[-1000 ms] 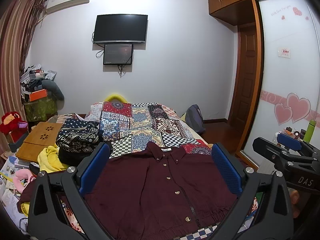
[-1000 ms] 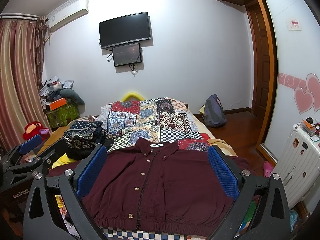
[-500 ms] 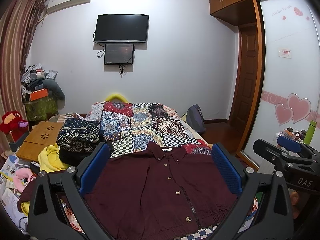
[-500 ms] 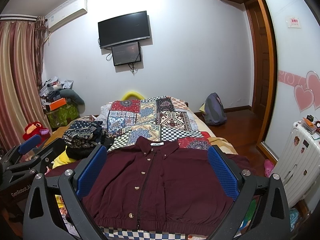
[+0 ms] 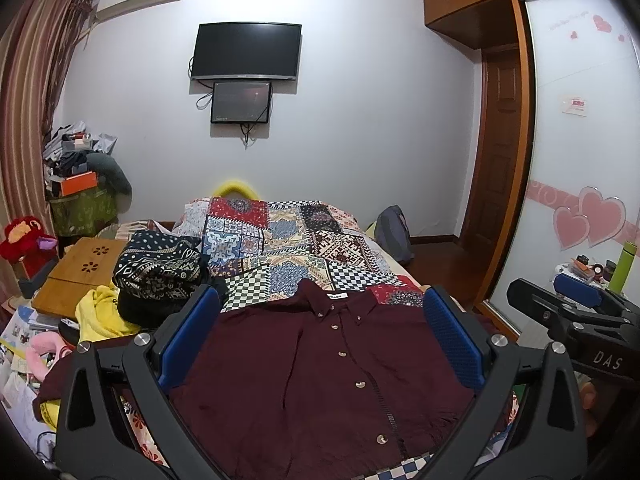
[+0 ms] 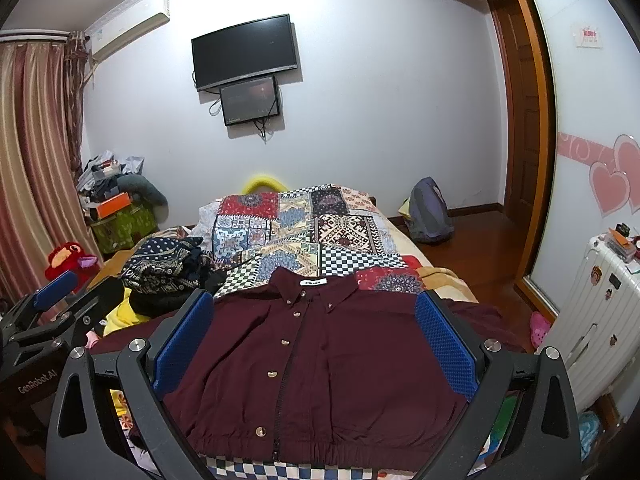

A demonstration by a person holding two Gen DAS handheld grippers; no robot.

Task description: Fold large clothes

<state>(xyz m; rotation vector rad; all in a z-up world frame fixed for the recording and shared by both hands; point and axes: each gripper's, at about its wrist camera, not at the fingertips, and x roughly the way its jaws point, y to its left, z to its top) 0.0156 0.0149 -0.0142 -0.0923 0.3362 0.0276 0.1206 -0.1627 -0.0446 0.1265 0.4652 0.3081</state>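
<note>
- Above the near end of the bed [image 5: 352, 252]: left gripper [image 5: 320, 344] and right gripper [image 6: 316, 340] held level, side by side, both aimed along the mattress toward the far wall.
- Visible in the left wrist view at the right edge: right gripper, just beside the left one; visible in the right wrist view at the left edge: left gripper.
- Maroon jacket [image 6: 320, 360] spread flat, front side up, on the patchwork quilt [image 6: 304, 232]; collar toward the far wall, elastic hem toward the cameras.
- Front placket closed, with a row of light buttons and a dark zip line running down the centre; white label showing inside the collar.
- Sleeves extending sideways past the blue pads [image 6: 182, 344]; ends hidden.
- Left gripper: jaws spread wide, nothing between them, no contact with the fabric.
- Right gripper: jaws spread wide, nothing held, hovering clear of the jacket.
- Pile of patterned clothes [image 5: 160, 268] lying left of the jacket.
</note>
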